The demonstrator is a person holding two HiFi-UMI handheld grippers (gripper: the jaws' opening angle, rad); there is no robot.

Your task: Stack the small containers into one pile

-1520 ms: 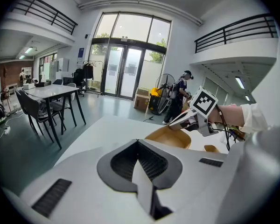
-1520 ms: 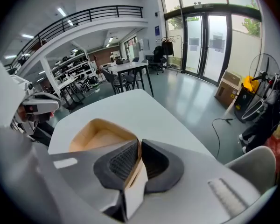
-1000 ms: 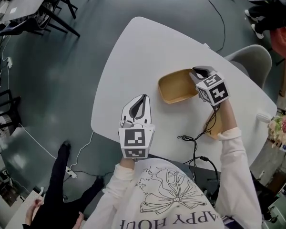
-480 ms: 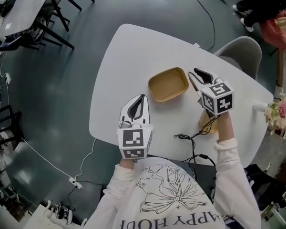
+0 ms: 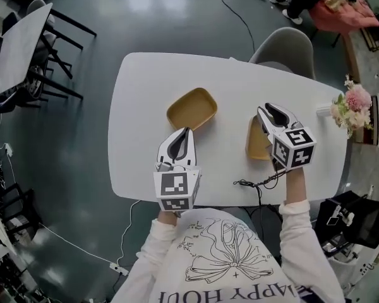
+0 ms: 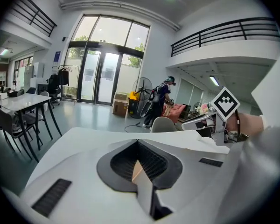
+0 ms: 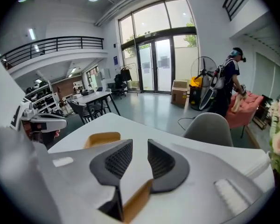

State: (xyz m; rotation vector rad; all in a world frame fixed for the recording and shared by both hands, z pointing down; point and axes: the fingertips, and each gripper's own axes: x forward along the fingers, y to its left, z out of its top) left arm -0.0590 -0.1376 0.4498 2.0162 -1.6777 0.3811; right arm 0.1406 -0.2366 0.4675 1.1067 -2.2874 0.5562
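Observation:
Two tan shallow containers lie apart on the white table. One container sits mid-table, also in the right gripper view. The second container lies to its right, partly under my right gripper. That gripper is open. Its jaws have just been opening, and nothing is between the pads. Only a tan sliver of the second container shows below them. My left gripper hovers just short of the first container, jaws shut and empty. A tan sliver shows behind its pads.
A grey chair stands at the table's far side. Pink flowers sit at the right end. A black cable runs over the near edge. Another table and chairs stand on the left. A person stands by the glass doors.
My right gripper left the rim of the first container, opened, and drew back to the right over the second one. The left gripper rose a little. The head camera's framing shifted.

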